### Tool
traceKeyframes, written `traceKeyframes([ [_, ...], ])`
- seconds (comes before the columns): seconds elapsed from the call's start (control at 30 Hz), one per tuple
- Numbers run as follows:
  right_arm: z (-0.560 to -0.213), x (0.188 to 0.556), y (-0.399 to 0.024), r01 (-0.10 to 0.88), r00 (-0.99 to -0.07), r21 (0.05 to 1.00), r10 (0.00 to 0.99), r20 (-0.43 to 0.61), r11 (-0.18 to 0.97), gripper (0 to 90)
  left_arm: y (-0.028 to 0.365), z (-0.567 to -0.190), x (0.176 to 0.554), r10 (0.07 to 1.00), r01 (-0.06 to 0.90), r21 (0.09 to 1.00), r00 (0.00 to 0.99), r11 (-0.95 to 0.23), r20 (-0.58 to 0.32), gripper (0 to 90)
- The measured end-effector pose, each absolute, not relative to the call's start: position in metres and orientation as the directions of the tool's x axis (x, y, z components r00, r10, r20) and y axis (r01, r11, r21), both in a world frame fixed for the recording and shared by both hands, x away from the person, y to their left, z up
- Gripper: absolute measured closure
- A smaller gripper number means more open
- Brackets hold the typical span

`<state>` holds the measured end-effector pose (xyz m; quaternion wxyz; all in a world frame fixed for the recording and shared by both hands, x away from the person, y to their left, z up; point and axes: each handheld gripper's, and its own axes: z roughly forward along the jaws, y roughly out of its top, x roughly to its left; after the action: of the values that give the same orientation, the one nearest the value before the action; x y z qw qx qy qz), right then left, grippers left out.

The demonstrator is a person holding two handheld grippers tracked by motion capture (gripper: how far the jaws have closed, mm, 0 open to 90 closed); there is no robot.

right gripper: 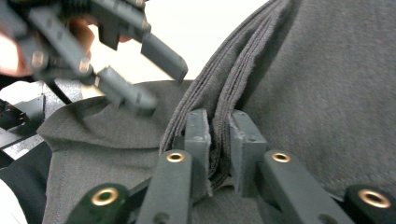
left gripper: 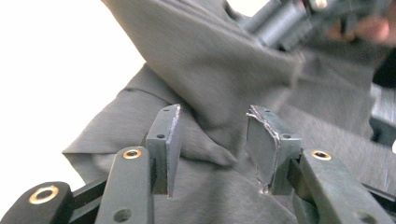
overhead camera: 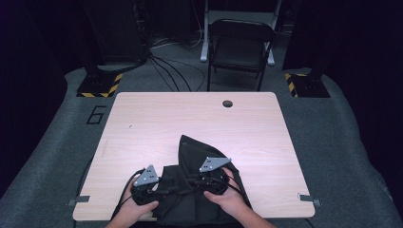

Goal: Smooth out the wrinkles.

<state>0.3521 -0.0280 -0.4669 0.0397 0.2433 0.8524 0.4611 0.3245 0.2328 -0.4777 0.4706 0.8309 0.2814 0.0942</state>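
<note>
A: The dark grey garment [overhead camera: 190,183] sits at the near edge of the tabletop [overhead camera: 157,123], bunched between the two hands. What worries you?

B: Start at the right claw [right gripper: 219,135]. Its jaws are clenched on a stacked fold of the fabric, several edges running up between the pads. I judge that bite shallow: the layers sit close to the pad tips, so a sharp pull could strip the inner layers out and leave only one held.

A: And the left claw [left gripper: 212,135]?

B: Released. Its jaws stand apart with a ridge of cloth lying between them, and neither pad presses on it. If it shuts where it is, it may catch a loose wrinkle rather than a real edge, and the fold would come out crooked.

A: Anything beyond the claws?

B: Part of the garment seems to reach the tabletop's near rim, so dragging it toward the person could spill it over. The trailing cables lie close to the cloth and could snag.

A: How are the hands set?

B: In the high view the left hand [overhead camera: 138,206] and right hand [overhead camera: 228,197] come in from the bottom, close together, each wrapped around its claw, both angled inward toward the bundle.
</note>
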Motion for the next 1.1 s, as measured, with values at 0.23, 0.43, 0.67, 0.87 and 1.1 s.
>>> traceKeyframes([
  [0.23, -0.471, 0.350, -0.022, 0.374, -0.887, 0.804, 0.431, 0.165, 0.462, 83.2, 0.239, -0.467, 0.335, 0.635, 0.429, 0.850, 0.757, -0.305, -0.154, 44.3],
  [0.43, -0.476, 0.346, -0.014, 0.356, -0.899, 0.795, 0.412, 0.147, 0.492, 83.8, 0.229, -0.458, 0.343, 0.645, 0.446, 0.853, 0.742, -0.272, -0.183, 40.9],
  [0.67, -0.479, 0.344, -0.008, 0.331, -0.910, 0.798, 0.393, 0.130, 0.503, 83.7, 0.213, -0.448, 0.357, 0.654, 0.484, 0.843, 0.720, -0.234, -0.232, 37.4],
  [0.87, -0.479, 0.341, -0.008, 0.330, -0.909, 0.801, 0.398, 0.126, 0.499, 83.3, 0.191, -0.453, 0.368, 0.689, 0.521, 0.811, 0.691, -0.266, -0.219, 36.7],
  [1.1, -0.479, 0.341, -0.011, 0.328, -0.907, 0.801, 0.403, 0.120, 0.501, 75.8, 0.185, -0.466, 0.372, 0.681, 0.555, 0.788, 0.688, -0.269, -0.252, 54.5],
])
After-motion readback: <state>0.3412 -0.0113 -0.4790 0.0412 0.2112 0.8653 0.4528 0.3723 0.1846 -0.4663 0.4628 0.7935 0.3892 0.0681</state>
